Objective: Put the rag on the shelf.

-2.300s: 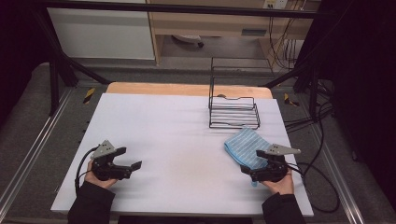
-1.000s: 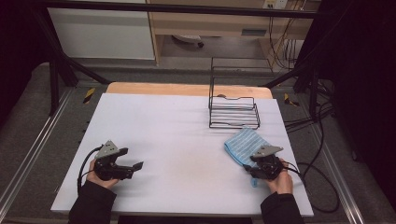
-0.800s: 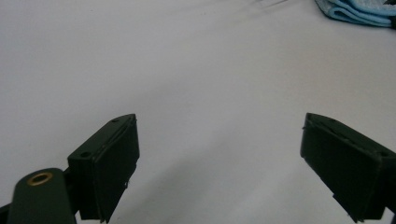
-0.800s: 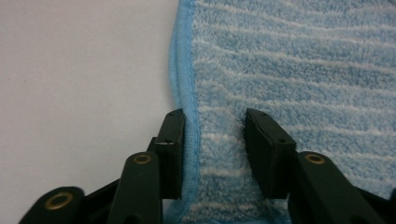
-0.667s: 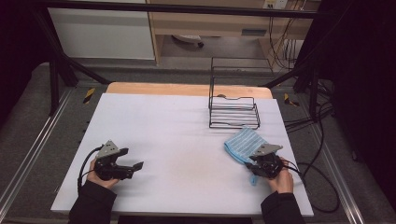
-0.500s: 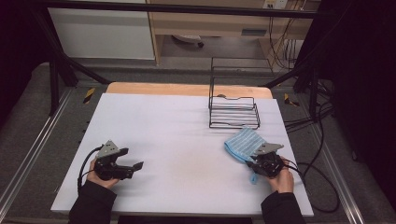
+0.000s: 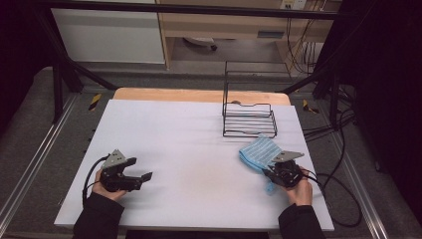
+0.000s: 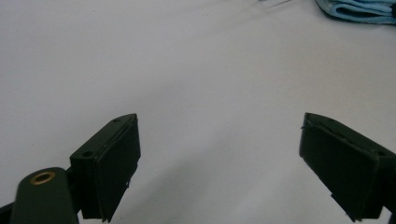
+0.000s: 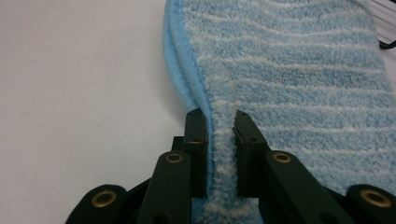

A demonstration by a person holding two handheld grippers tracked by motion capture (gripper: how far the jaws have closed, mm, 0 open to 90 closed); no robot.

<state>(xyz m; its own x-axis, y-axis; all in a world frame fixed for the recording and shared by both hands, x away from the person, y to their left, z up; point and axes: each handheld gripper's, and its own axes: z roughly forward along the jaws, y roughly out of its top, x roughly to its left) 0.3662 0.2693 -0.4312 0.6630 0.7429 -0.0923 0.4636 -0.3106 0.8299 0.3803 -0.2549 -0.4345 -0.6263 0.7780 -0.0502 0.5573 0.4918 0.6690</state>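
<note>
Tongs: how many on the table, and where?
2. The left tongs sit open at the near left of the table; the right tongs at the near right, pinching a fold of the blue cloth.

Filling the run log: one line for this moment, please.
right gripper: jaws just closed, pinching cloth | left gripper: open, idle over table | rack: empty

The person is wearing dark sleeves [image 7: 99,219], each black claw [image 9: 219,140] showing brass-coloured pivot screws, a grey three-cornered plate and a trailing black cable.
</note>
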